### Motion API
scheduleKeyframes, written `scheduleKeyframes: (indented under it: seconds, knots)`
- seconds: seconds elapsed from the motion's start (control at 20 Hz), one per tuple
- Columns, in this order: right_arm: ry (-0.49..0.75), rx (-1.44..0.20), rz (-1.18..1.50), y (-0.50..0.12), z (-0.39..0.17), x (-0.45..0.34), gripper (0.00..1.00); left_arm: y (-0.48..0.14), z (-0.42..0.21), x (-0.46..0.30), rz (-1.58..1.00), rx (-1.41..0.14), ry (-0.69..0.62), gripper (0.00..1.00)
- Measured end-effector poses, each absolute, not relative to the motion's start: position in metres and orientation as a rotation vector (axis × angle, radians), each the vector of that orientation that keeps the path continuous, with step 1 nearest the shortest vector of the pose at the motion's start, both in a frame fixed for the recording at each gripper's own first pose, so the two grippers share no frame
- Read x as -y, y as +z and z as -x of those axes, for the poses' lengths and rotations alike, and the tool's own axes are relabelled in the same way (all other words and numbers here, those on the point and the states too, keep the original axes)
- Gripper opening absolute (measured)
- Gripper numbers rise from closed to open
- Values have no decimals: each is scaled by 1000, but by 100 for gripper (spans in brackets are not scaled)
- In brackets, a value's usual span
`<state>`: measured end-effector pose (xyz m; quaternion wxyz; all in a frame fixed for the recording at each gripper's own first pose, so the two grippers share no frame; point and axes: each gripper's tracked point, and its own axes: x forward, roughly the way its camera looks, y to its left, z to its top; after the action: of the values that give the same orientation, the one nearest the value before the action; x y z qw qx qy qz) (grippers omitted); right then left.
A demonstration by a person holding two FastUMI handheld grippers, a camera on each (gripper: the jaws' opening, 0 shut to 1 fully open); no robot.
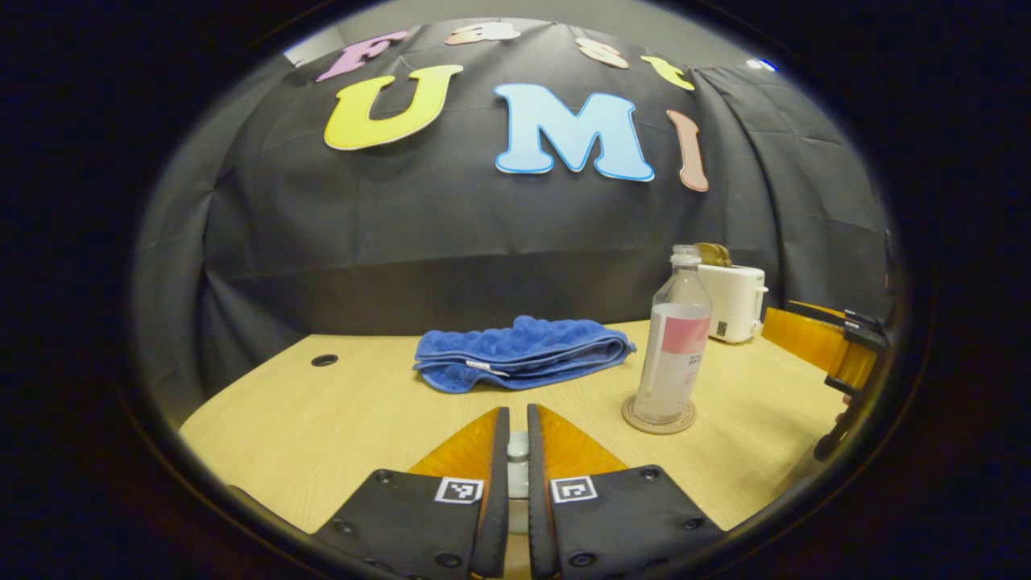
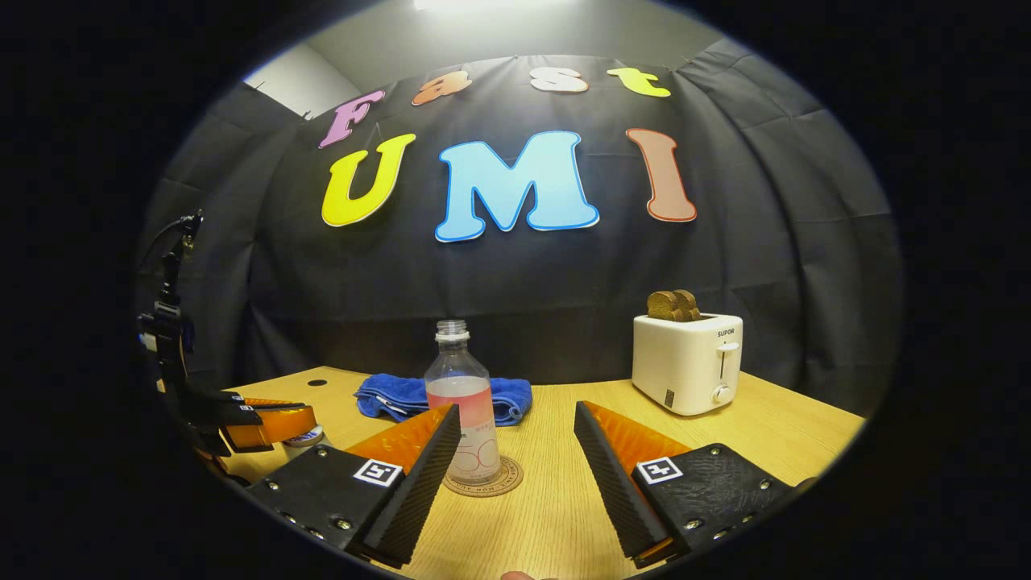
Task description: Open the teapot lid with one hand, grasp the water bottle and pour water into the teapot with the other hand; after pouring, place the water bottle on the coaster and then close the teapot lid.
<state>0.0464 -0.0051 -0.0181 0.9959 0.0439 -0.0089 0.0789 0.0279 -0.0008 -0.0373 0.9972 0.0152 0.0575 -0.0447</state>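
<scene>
The clear water bottle (image 1: 672, 346) with a pink label stands upright and capless on the round coaster (image 1: 659, 420), to the right of my left gripper (image 1: 518, 412). The left gripper's jaws are almost together, pinching a small pale knob (image 1: 518, 447), apparently the teapot lid's; the teapot body is hidden below. In the right gripper view, my right gripper (image 2: 515, 439) stands open and holds nothing. The bottle (image 2: 463, 403) on its coaster (image 2: 487, 482) sits just beyond its left finger, apart from it. The left gripper (image 2: 270, 424) hangs at the far left over a pale rounded edge (image 2: 306, 439).
A folded blue towel (image 1: 519, 353) lies at the back of the wooden table (image 1: 322, 435). A white toaster (image 2: 687, 362) with bread in its slots stands back right. A small round hole (image 1: 325, 360) marks the table's far left.
</scene>
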Motion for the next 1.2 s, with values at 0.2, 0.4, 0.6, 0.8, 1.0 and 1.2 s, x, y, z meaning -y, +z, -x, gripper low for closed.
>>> scheduleKeyframes:
  seconds: [0.2, 0.4, 0.6, 0.8, 1.0, 1.2]
  knots:
    - [168, 27, -83, -15, -43, -1, 90, -17, -19, 1, -13, -61, -85, 22]
    - [186, 48, -90, -9, -33, -15, 90, 0, 2, 0, 21, -24, -94, 20]
    - [169, 48, -69, -8, -13, -25, 90, 7, 29, -5, 17, -6, -90, 20]
    - [162, 50, -54, -5, 15, -34, 90, 8, 57, -4, 7, 12, -88, 19]
    - [153, 57, -42, -1, 45, -39, 90, -1, 84, 4, 21, 14, -102, 20]
    - [147, 66, -32, 1, 69, -41, 90, -6, 107, 8, 36, 24, -105, 20]
